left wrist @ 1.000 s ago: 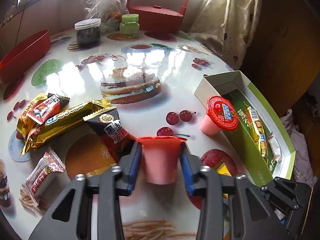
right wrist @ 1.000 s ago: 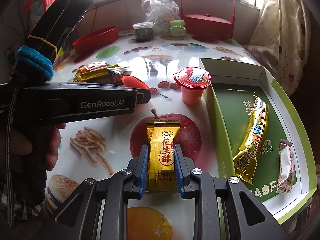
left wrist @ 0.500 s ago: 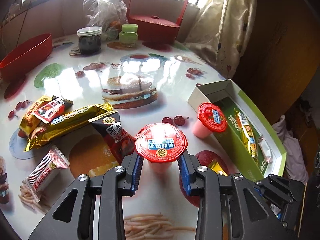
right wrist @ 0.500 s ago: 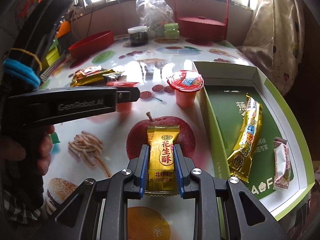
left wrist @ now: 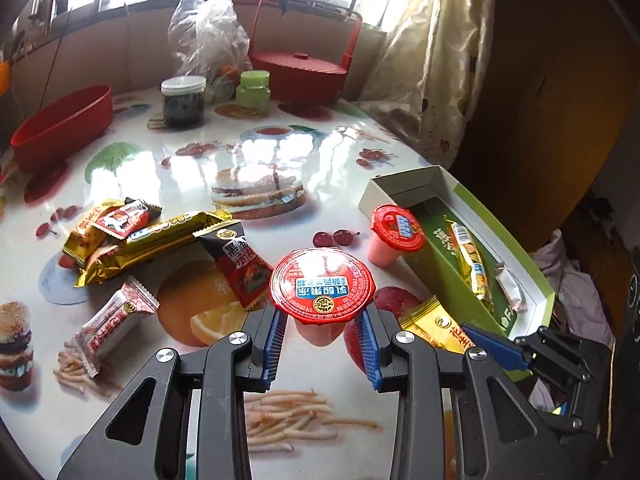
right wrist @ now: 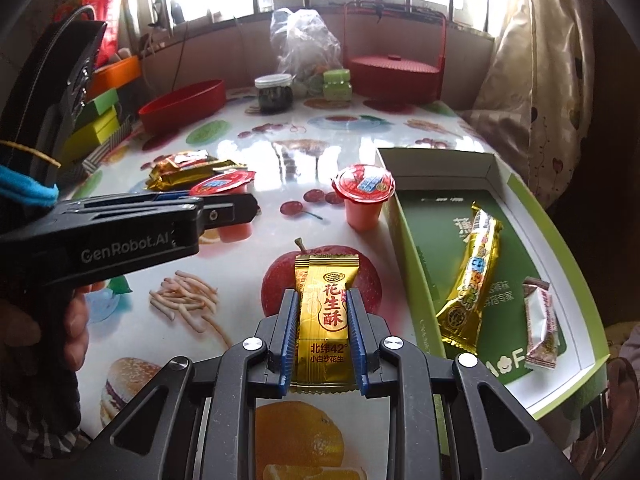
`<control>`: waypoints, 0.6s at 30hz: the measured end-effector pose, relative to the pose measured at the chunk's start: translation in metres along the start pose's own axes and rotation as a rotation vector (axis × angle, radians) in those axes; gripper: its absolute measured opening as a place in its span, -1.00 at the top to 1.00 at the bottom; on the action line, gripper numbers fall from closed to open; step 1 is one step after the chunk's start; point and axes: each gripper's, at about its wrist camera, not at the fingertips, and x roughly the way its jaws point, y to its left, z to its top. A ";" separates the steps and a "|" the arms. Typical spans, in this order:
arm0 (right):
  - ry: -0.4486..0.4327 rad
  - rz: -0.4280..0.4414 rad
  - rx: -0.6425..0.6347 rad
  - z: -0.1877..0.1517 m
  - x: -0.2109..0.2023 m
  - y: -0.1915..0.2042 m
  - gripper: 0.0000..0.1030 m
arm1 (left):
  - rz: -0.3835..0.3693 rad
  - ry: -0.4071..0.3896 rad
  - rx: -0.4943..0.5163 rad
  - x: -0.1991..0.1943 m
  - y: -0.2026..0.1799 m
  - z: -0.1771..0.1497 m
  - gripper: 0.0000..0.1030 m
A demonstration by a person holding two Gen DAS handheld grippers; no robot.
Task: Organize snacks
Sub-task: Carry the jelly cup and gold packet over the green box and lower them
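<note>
The left tool (left wrist: 322, 330) pinches a pink plastic jelly cup with a red foil lid (left wrist: 322, 287), its blue ribbed pads closed on the cup's body below the lid rim, the cup held above the middle of the glossy counter printed with fruit, burgers and fries (left wrist: 256, 160). The lid carries white Chinese characters on a blue band, 乳酸果冻, and a round gold emblem. On the tool's side, in the right wrist view, white letters read "GenRobot.AI".

The right tool (right wrist: 323, 336) is pressed together on a gold foil candy packet (right wrist: 325, 320), gripping its long edges; the packet reads 花生酥 in red and 北纬42° 小白沙花生 lower down, and points away over the printed apple.

A second pink jelly cup with a red lid (right wrist: 363, 196) stands upright on the counter, touching or just beside the left wall of the open white-and-green cardboard box (right wrist: 404, 240) at the counter's right edge. Inside the box lie a long gold foil snack bar (right wrist: 472, 272) and, near its right wall, a small pink-and-white wrapped candy (right wrist: 540, 320).

Toward the counter's left edge sits a heap of gold and red snack packets (left wrist: 136, 236), with a dark red sachet (left wrist: 240, 264) against it and a pink-and-white wrapped wafer (left wrist: 112, 328) apart, nearer the front edge.
</note>
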 end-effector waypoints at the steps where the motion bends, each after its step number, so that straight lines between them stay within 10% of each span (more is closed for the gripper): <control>1: -0.005 -0.002 0.001 0.000 -0.002 0.000 0.56 | -0.002 -0.005 0.004 -0.003 -0.001 0.000 0.32; 18: -0.089 -0.043 0.043 0.006 -0.030 -0.015 0.56 | -0.023 -0.062 0.083 -0.027 -0.027 0.003 0.32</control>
